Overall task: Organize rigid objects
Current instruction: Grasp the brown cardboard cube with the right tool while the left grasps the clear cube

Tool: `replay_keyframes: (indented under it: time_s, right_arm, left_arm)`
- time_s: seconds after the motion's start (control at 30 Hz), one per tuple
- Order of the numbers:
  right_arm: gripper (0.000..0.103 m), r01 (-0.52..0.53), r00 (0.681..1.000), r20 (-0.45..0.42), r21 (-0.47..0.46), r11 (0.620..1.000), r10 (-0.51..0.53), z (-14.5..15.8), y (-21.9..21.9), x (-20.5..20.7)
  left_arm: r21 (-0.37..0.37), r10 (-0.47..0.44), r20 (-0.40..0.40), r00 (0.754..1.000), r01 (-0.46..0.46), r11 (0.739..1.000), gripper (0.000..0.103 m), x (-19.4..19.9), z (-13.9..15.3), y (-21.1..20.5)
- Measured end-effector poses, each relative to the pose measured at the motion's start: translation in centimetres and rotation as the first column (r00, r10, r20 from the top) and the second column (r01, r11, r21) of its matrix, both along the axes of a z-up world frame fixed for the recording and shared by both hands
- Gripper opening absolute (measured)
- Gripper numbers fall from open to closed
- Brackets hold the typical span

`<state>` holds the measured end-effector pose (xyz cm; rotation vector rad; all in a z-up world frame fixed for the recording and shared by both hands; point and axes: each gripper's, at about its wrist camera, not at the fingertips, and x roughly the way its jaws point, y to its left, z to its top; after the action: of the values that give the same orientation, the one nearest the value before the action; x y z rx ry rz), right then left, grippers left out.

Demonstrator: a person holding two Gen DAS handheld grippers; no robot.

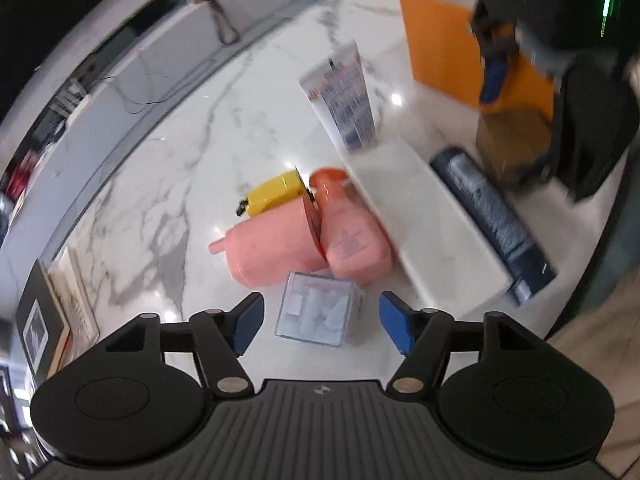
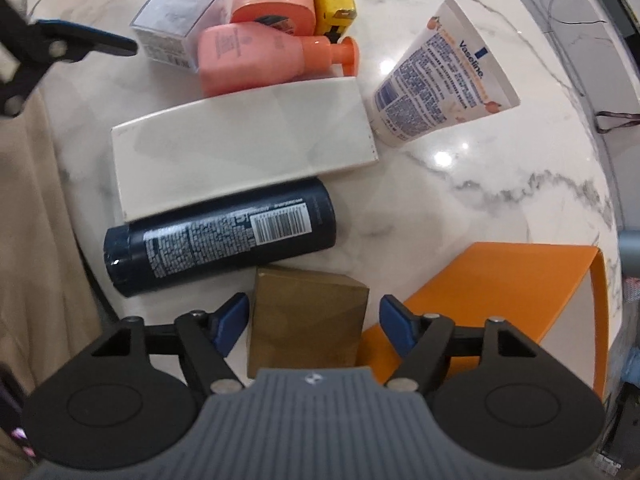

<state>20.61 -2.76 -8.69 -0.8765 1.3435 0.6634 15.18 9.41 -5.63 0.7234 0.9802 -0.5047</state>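
Directly between open right gripper (image 2: 314, 324) blue pads: brown box (image 2: 306, 320).

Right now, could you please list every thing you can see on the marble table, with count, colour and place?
clear box: 1, transparent, beside the pink bottles
pink bottles: 2, pink, lying together
tape measure: 1, yellow, against a pink bottle
flat box: 1, cream, centre
dark bottle: 1, navy, lying along the flat box
cream tube: 1, white
brown box: 1, between the right gripper's open jaws
orange box: 1, table edge
left gripper: open, around the clear box
right gripper: open
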Motion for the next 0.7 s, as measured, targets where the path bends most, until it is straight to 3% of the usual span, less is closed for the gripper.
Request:
replay_keyframes:
  time_s: [0.23,0.5,0.7]
  right_arm:
    - [0.075,-0.054,0.997,-0.062,-0.020,0.998,0.053,-1.0,-0.5,0.5]
    - [0.072,-0.047,0.995,-0.088,-0.002,0.999,0.047,-2.2,-0.4,0.3]
    - [0.071,-0.025,0.996,-0.082,0.016,1.000,0.026,-2.6,-1.0,0.7]
  left_arm:
    - [0.042,-0.052,-0.096,0.994,0.056,0.998,0.079,1.6,-2.8,0.4]
    - [0.066,-0.076,-0.095,0.993,0.082,0.994,0.078,2.4,-4.7,0.1]
    - [0.038,-0.051,-0.089,0.995,0.054,0.998,0.068,2.8,-4.6,0.1]
